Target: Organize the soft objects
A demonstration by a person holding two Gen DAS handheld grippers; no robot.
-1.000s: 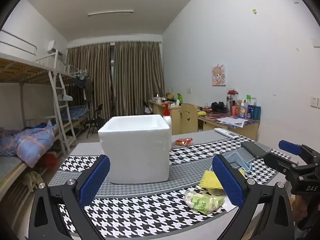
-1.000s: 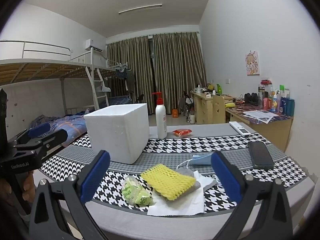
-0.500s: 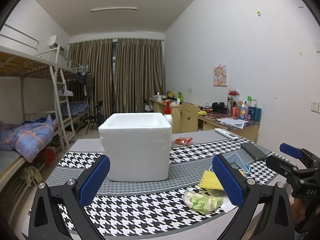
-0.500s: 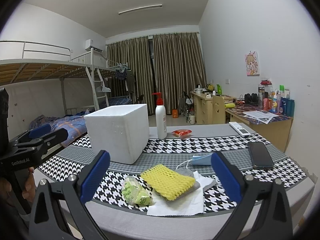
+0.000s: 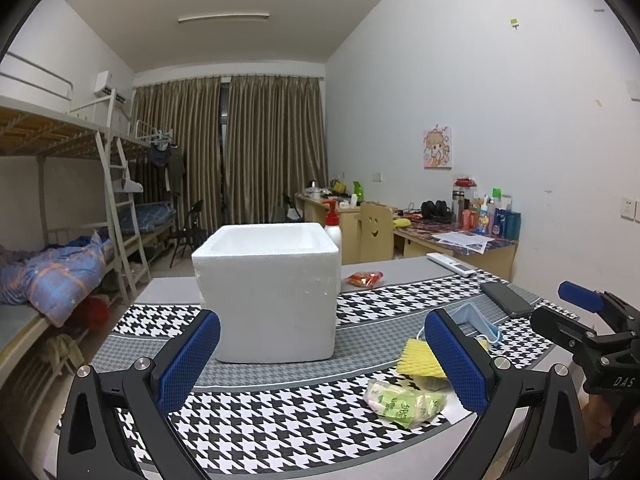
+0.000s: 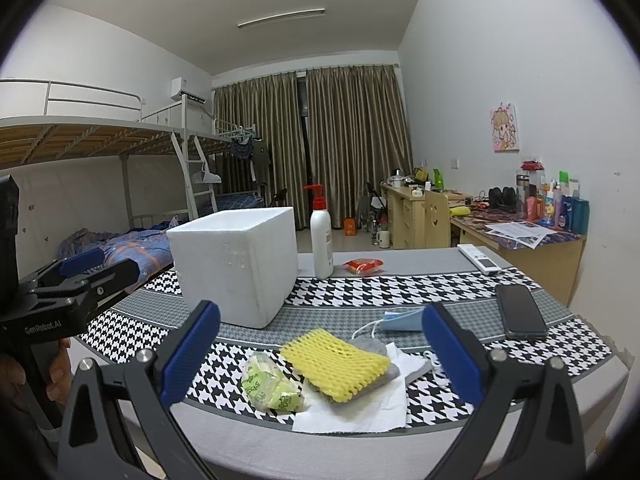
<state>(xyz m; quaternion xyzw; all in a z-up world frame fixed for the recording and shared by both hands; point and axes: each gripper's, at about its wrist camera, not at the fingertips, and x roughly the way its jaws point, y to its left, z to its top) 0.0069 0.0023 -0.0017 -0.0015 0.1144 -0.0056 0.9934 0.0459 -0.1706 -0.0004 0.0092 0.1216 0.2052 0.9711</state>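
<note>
Two black two-finger grippers with blue, diamond-textured pads hang over the near edge of a table covered in black-and-white houndstooth cloth [image 6: 360,292]. The left gripper [image 5: 322,356] and the right gripper [image 6: 320,354] both have their jaws spread wide apart, holding nothing. Seen from the right wrist, the left gripper's body reads "GenRobot.AI"; from the left wrist, the right gripper's body shows "DAS".

One open white styrofoam box [image 5: 267,292], cube-shaped with a grainy surface, stands on the cloth ahead of the left gripper. The soft things lie together near the table's front edge, right of the box: one yellow foam net sleeve [image 6: 335,364] with a lattice weave, resting on one grey felt-like pad [image 6: 376,346]; one crinkled clear packet of green tissues [image 6: 272,386] with unreadable print just beside them; one white paper napkin [image 6: 360,408] beneath; and one pale blue pleated face mask [image 6: 402,321] with white ear loops just behind.

Farther back stand one white pump bottle with a red nozzle [image 6: 321,240], one small red snack packet [image 6: 363,266], one white remote control [image 6: 479,259] and one black smartphone [image 6: 520,312]
</note>
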